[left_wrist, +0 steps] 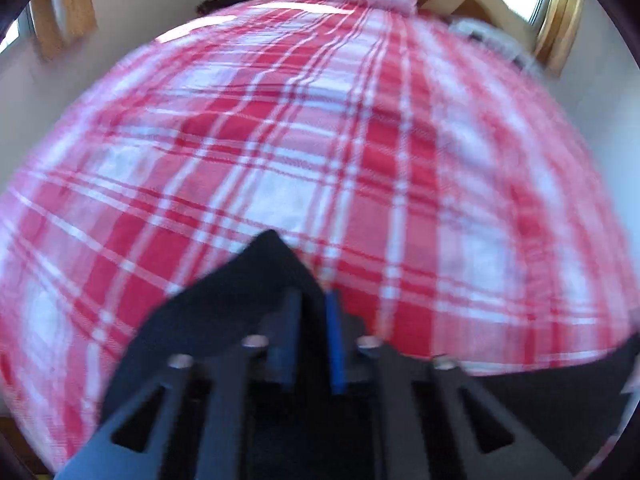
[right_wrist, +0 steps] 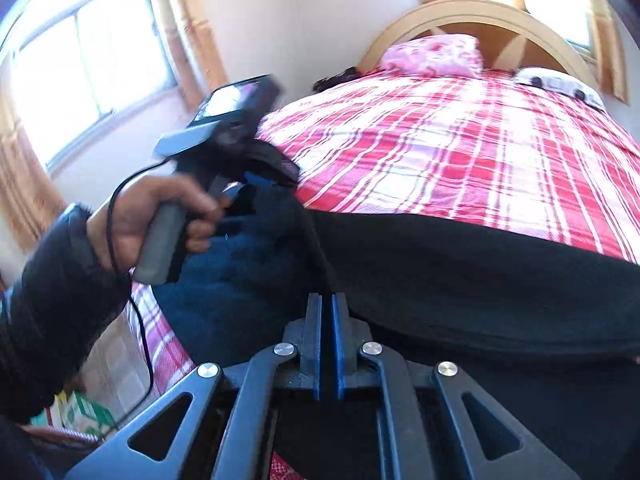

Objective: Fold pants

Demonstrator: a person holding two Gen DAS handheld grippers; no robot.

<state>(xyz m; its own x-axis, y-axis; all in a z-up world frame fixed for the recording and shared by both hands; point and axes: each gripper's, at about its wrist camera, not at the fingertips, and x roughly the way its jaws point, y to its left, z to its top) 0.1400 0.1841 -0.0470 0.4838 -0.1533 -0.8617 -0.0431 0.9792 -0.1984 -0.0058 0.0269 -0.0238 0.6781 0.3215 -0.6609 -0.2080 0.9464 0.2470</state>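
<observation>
The dark pants [right_wrist: 460,280] lie across the near edge of a bed with a red and white plaid sheet [right_wrist: 460,152]. My right gripper [right_wrist: 329,308] is shut on the pants' near edge. My left gripper [left_wrist: 316,300] is shut on a corner of the pants [left_wrist: 256,276], held raised over the sheet [left_wrist: 320,140]. In the right wrist view the left gripper [right_wrist: 244,184] shows at the left, held by a hand, pinching the pants' left end. The left wrist view is blurred by motion.
A pink pillow [right_wrist: 434,56] and a wooden headboard [right_wrist: 480,12] stand at the far end of the bed. A white object [right_wrist: 560,84] lies at the far right. A window [right_wrist: 88,64] with curtains is on the left wall. Bags [right_wrist: 80,412] sit on the floor at lower left.
</observation>
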